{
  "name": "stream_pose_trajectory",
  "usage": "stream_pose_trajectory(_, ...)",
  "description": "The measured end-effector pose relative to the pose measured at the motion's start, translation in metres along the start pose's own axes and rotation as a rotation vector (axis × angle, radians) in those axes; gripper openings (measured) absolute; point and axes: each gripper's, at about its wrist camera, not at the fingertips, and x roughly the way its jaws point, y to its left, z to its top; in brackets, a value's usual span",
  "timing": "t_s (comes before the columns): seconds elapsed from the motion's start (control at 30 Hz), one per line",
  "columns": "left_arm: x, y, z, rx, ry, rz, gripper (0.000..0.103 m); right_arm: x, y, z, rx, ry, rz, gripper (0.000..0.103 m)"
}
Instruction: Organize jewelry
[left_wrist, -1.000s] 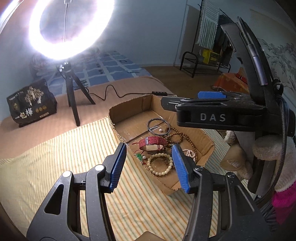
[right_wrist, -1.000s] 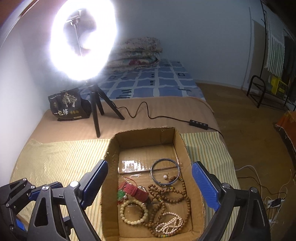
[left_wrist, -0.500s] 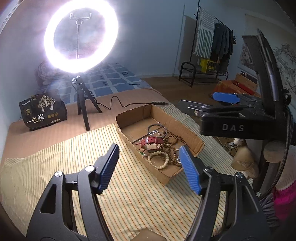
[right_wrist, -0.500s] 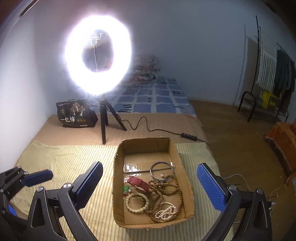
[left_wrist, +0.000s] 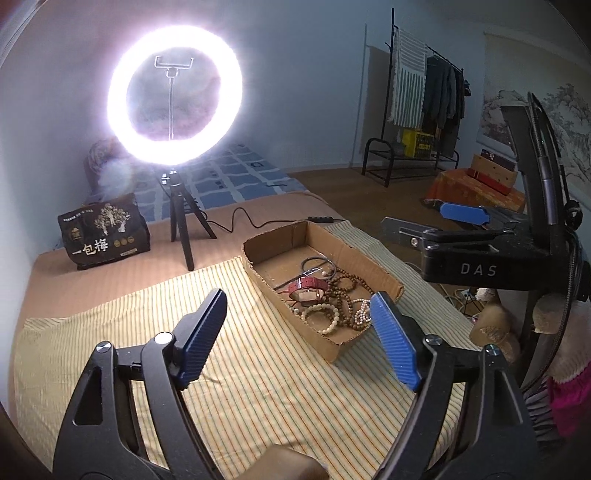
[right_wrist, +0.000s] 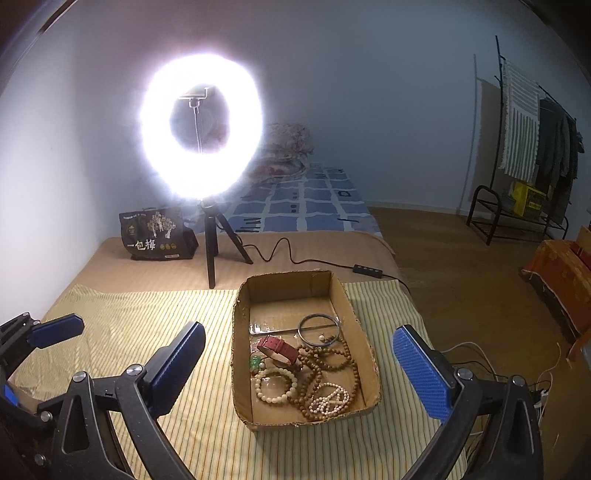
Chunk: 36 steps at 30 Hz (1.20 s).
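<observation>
Right wrist view | your right gripper and left gripper: fingers released, left just widened, both pulled back | jewelry in cardboard box at 12 o'clock | sorting looks finished.

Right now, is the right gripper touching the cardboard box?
Apart. The right wrist view shows the right gripper open, its fingers held clear on either side of the cardboard box, with striped cloth visible between.
</observation>
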Motion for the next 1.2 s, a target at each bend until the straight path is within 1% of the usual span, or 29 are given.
stream_pose_trajectory(0.07,-0.002,0.000,-0.001,0.003,-0.005,0.009,0.093,-0.003,0.000,-0.001,0.001,-0.016,-0.009,0.103)
stream_pose_trajectory(0.2,-0.005,-0.001,-0.004,0.017,-0.012,0.038,0.099,-0.010,0.003,-0.007,-0.012,-0.048,-0.026,0.103)
stream_pose_trajectory(0.4,-0.003,-0.001,-0.007,0.020,0.005,0.062,0.101,-0.006,0.010,-0.011,-0.056,-0.037,-0.030,0.103)
stream_pose_trajectory(0.57,-0.001,-0.001,-0.009,0.026,0.017,0.080,0.102,-0.004,0.008,-0.012,-0.045,-0.034,-0.030,0.103)
stream_pose_trajectory(0.87,-0.001,0.003,-0.007,-0.002,0.016,0.086,0.102,-0.003,0.004,-0.012,-0.026,-0.034,-0.042,0.103)
stream_pose_trajectory(1.2,0.000,0.004,-0.007,-0.002,0.016,0.085,0.102,-0.002,0.002,-0.013,-0.017,-0.036,-0.050,0.103)
